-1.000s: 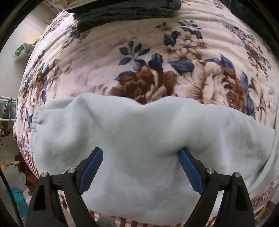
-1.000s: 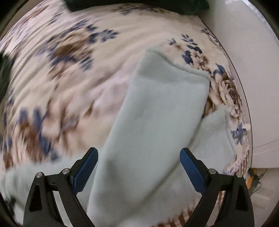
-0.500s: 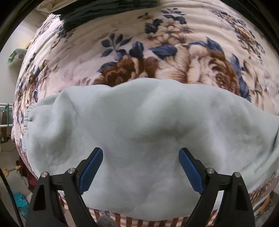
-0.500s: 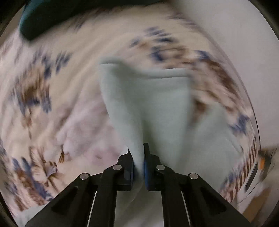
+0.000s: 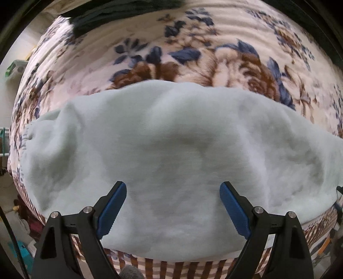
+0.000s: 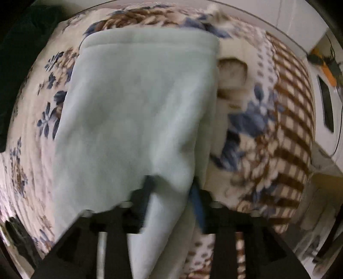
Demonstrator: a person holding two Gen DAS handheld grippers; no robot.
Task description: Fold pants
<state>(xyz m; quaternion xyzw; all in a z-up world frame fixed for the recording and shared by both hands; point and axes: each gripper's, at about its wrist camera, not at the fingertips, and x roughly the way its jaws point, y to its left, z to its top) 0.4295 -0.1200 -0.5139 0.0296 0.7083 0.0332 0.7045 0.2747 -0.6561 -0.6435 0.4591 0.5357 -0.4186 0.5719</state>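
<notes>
Right gripper [image 6: 171,188], whose jaws had just been opening, stood half-parted with a fold of the pale green pants [image 6: 137,103] between them on the floral blanket [image 6: 268,133], while the left gripper [image 5: 173,206] hovered wide above the cloth; letting go cleanly seemed wise.

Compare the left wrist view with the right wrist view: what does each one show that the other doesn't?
Left wrist only: the left gripper open above the broad part of the pale green pants, nothing between its blue pads, and dark folded clothes at the blanket's far edge.

Right wrist only: the right gripper, blurred, its jaws just opening, a fold of pant leg still between its fingers; a white appliance at right.

Both: the pants lying on the floral blanket.
</notes>
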